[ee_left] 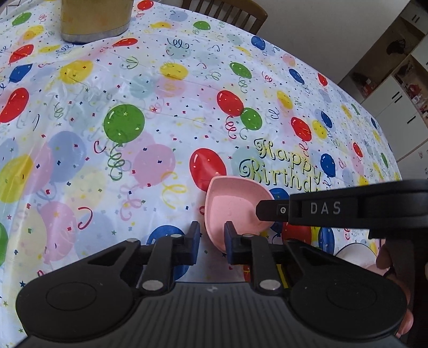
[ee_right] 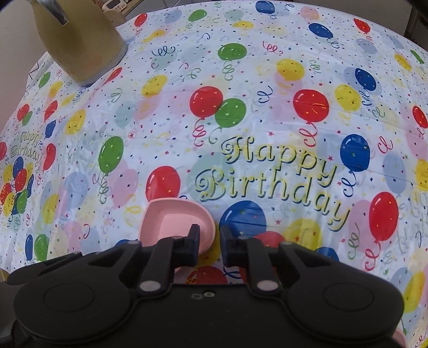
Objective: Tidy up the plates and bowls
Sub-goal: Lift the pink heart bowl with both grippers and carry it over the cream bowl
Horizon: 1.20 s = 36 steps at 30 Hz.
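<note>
A small pink bowl hangs tilted above the balloon tablecloth. My right gripper is shut on its rim: the rim passes between the two fingers. In the left wrist view the right gripper's finger reaches in from the right and pinches the bowl's edge. My left gripper is open, with a narrow gap between its fingers. The bowl's lower left edge sits just above that gap, near the right finger. It holds nothing that I can see.
A tall beige jug with a metal base stands at the table's far left. A wooden chair back is behind the table. White cupboards stand at right. A pale pink dish lies at lower right, mostly hidden.
</note>
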### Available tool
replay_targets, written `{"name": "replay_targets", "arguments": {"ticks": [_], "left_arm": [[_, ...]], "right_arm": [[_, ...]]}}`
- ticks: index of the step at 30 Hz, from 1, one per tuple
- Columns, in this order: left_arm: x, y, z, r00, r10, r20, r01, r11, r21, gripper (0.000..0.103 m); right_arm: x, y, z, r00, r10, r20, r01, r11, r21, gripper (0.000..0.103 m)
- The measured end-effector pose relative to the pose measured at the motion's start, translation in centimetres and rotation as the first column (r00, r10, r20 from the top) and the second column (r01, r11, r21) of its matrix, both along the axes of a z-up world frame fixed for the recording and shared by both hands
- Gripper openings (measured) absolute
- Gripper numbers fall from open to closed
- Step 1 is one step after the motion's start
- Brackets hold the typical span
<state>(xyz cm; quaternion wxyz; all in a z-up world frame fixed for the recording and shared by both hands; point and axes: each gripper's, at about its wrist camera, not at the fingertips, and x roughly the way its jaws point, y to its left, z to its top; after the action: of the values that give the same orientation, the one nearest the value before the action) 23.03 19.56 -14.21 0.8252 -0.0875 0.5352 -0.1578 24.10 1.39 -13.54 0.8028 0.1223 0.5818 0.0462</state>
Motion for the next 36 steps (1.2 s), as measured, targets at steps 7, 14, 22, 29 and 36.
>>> {"name": "replay_targets", "arguments": {"ticks": [7,14,22,29,36], "left_arm": [[0.1,0.0,-0.1,1.000,0.014,-0.020,-0.015,1.000,-0.004,0.008],[-0.9,-1.0,1.6,1.000,-0.011,-0.021,0.011,1.000,-0.005,0.007],[-2.9,-3.9,5.0,0.997,-0.079,-0.008,0.078,0.997,-0.013,0.007],[-4.9,-7.6,8.1,0.990,-0.138,0.026,0.138,0.990,0.006,0.007],[-7.1,-12.0,10.2,0.982,-0.181,0.046,0.180,0.983,0.026,0.007]], "right_arm": [[-0.4,0.1,0.2,1.000,-0.009,0.019,0.009,1.000,-0.011,0.003],[-1.6,-0.6,1.9,0.999,-0.017,0.032,0.017,1.000,-0.022,0.003],[-4.2,-3.4,5.3,0.998,-0.043,0.045,0.044,0.999,-0.031,0.003],[-7.0,-6.9,8.3,0.994,-0.068,0.080,0.070,0.997,-0.019,0.003],[-9.7,-10.9,10.3,0.992,-0.080,0.102,0.082,0.996,-0.021,0.003]]}}
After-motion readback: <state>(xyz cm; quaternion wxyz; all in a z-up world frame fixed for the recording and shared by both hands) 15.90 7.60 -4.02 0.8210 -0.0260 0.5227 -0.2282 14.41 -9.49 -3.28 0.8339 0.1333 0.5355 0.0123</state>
